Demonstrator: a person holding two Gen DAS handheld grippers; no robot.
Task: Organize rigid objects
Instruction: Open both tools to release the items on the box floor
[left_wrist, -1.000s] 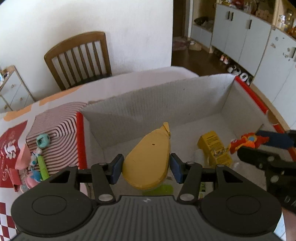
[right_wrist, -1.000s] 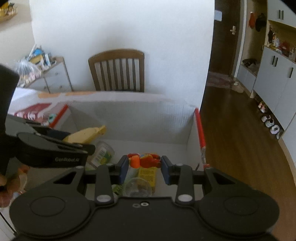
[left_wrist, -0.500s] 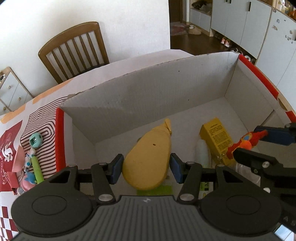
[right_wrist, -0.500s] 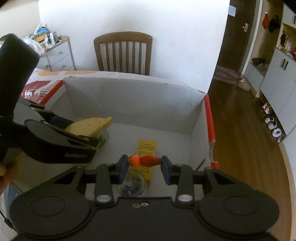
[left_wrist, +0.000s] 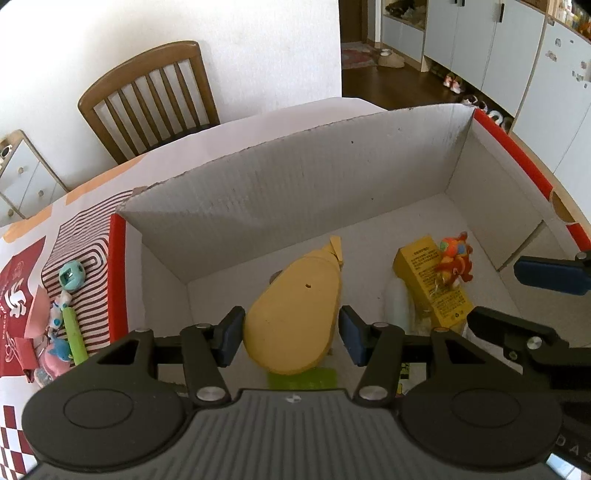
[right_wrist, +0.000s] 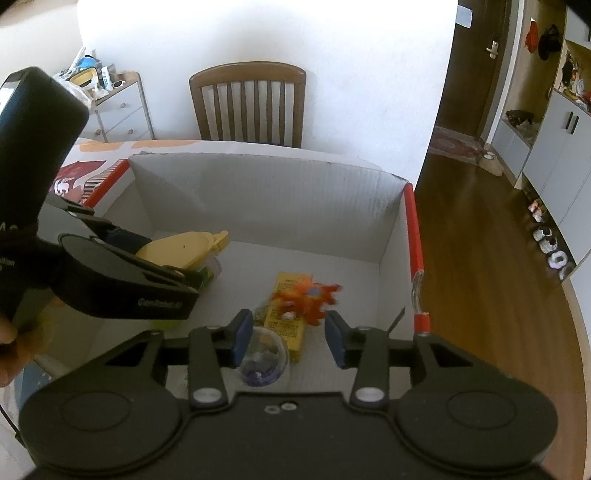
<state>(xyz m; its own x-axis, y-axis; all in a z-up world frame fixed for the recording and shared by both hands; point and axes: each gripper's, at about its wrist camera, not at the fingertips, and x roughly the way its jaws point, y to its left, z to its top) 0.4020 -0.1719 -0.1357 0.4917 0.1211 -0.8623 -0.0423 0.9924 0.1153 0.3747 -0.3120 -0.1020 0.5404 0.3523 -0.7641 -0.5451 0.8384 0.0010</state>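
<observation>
Box (left_wrist: 332, 184) holds yellow container (left_wrist: 295, 310), yellow carton (left_wrist: 432, 280) (orange toy (left_wrist: 454, 258) atop).

Home dining area, wooden chair (left_wrist: 147, 99), shoe cabinets (left_wrist: 491, 55), hallway door (right_wrist: 476, 66)

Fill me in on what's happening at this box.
A person is sorting toys into a white cardboard box. The left gripper straddles a yellow teardrop-shaped toy, jaws slightly off its sides. The right gripper is open above an orange-red plush figure lying on a yellow carton.
</observation>
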